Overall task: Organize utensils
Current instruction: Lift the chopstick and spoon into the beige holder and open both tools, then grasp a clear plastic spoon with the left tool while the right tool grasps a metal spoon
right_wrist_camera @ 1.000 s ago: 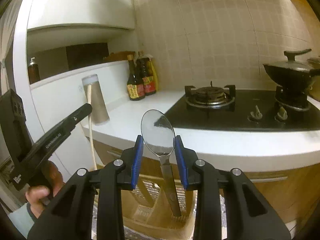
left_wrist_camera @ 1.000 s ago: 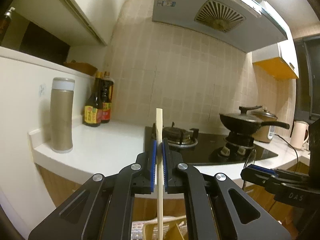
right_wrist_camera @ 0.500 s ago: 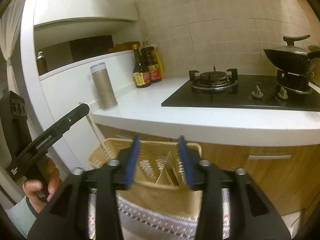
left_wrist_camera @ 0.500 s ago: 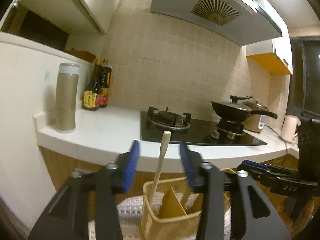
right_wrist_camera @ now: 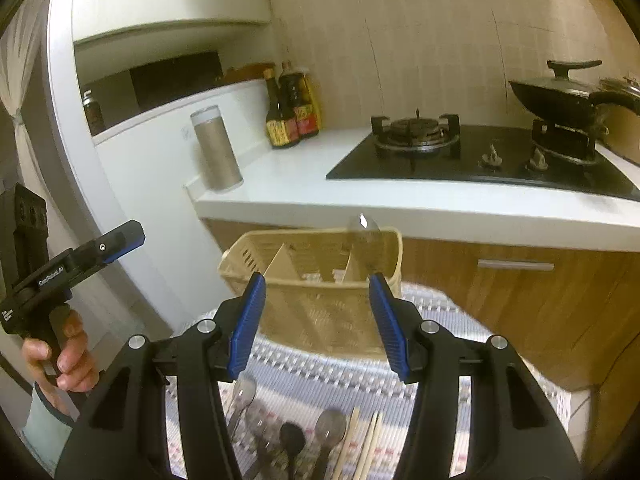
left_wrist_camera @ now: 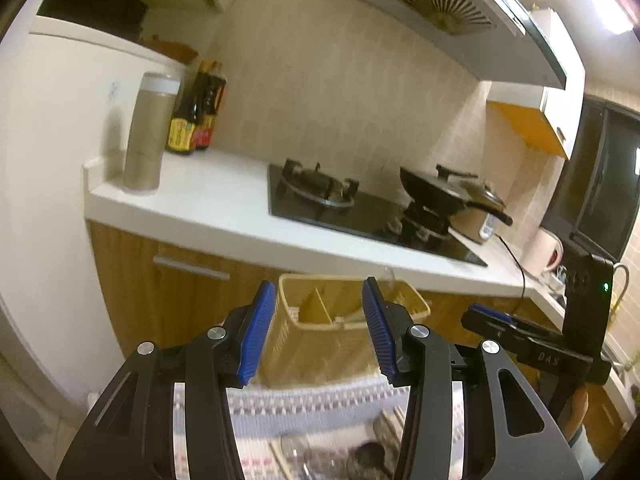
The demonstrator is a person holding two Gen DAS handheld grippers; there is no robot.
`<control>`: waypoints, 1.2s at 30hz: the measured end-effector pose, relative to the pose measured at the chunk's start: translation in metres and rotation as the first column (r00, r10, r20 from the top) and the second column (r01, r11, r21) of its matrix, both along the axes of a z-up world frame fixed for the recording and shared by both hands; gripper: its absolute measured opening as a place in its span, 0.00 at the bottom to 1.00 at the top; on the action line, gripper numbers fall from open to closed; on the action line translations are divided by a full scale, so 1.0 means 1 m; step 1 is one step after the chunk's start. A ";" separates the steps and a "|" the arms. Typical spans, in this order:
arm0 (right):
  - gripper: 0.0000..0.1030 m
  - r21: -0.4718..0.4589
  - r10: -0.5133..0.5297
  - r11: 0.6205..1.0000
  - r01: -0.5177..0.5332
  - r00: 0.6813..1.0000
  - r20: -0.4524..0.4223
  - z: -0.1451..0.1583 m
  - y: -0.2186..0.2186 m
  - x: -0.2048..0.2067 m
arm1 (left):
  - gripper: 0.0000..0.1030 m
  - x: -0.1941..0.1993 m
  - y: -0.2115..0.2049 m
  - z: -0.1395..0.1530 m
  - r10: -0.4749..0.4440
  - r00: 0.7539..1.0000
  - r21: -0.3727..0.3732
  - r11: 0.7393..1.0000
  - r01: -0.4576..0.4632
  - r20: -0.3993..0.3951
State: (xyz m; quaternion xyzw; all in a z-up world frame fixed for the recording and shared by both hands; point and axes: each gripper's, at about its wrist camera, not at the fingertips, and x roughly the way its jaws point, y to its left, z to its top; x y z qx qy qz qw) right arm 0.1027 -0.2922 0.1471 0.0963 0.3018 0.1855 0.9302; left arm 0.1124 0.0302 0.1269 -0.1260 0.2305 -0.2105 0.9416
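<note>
Left tongs (left_wrist_camera: 318,334) spread, blue pads apart, nothing between them; low centre of the left view. Right tongs (right_wrist_camera: 318,322) likewise spread and empty, low centre of the right view.

Beyond both, mid-frame: a beige basket (right_wrist_camera: 280,280) with dividers, standing on a striped mat (right_wrist_camera: 320,372). In the right view, a spoon (right_wrist_camera: 366,240) upright in the basket's right-hand compartment, bowl above the rim. In the left view, something pale lying inside the basket; too blurred to name.

Bottom of the right view, on the mat: more spoons (right_wrist_camera: 330,426) and chopsticks (right_wrist_camera: 370,444), side by side between the tong arms.

Far left of the right view: a hand (right_wrist_camera: 64,360) gripping the other tool's handle.

Behind, upper half: white table (right_wrist_camera: 304,176) carrying a flask (right_wrist_camera: 216,150), bottles (right_wrist_camera: 290,112), hob (right_wrist_camera: 472,156) and pan (right_wrist_camera: 560,92).
</note>
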 end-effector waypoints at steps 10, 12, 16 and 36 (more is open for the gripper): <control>0.49 -0.030 0.040 0.998 -0.052 0.943 -0.329 -0.044 0.014 0.004 | 0.42 0.005 -0.025 -0.055 -0.088 0.954 0.133 0.982 0.131 -0.287; 0.49 0.002 0.065 0.998 -0.070 0.911 -0.406 -0.061 0.013 0.009 | 0.42 0.010 -0.031 -0.073 -0.099 0.930 0.163 0.973 0.165 -0.355; 0.49 0.051 0.105 0.994 -0.092 0.841 -0.530 -0.096 0.013 0.017 | 0.42 0.019 -0.037 -0.113 -0.134 0.863 0.164 0.956 0.241 -0.487; 0.49 -0.028 0.057 0.995 -0.094 0.789 -0.612 -0.136 0.024 0.036 | 0.41 0.060 -0.066 -0.168 -0.015 0.810 0.267 0.940 0.211 -0.586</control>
